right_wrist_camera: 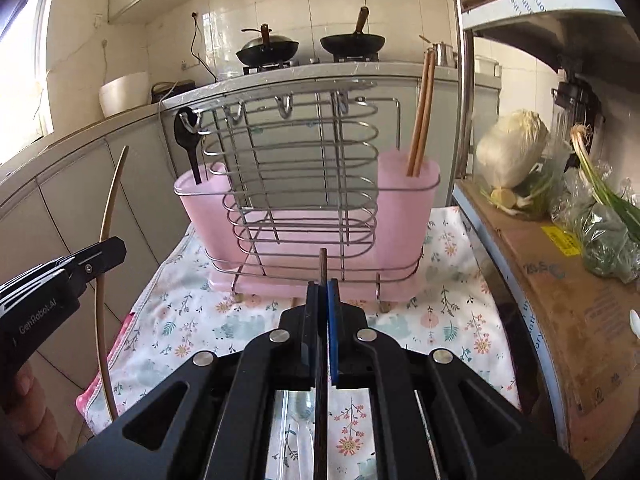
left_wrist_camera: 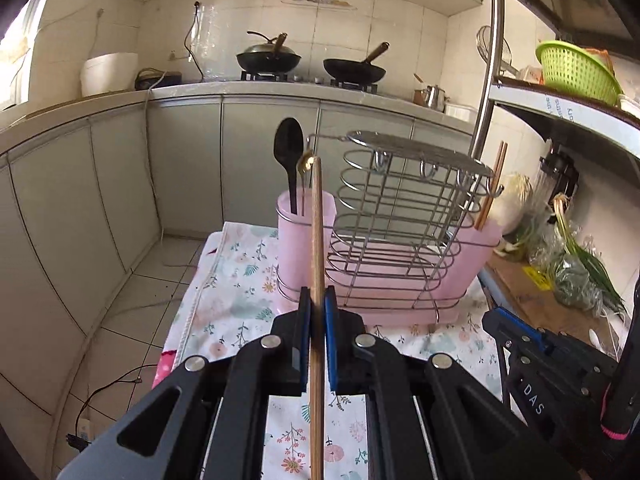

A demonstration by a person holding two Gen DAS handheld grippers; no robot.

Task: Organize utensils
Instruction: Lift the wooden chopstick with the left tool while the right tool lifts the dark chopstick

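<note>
Kitchen backdrop, floral cloth (left_wrist_camera: 236, 280) on tabletop. Left wrist view: our left claw (left_wrist_camera: 317, 304) is clamped on a light wooden chopstick (left_wrist_camera: 317, 240), upright in front of the pink utensil holder (left_wrist_camera: 304, 240) with its black spoon (left_wrist_camera: 289, 148). Right wrist view: our right claw (right_wrist_camera: 323, 300) is clenched on a dark chopstick (right_wrist_camera: 322, 264), holder just ahead, two chopsticks (right_wrist_camera: 422, 120) in its right cup.
</note>
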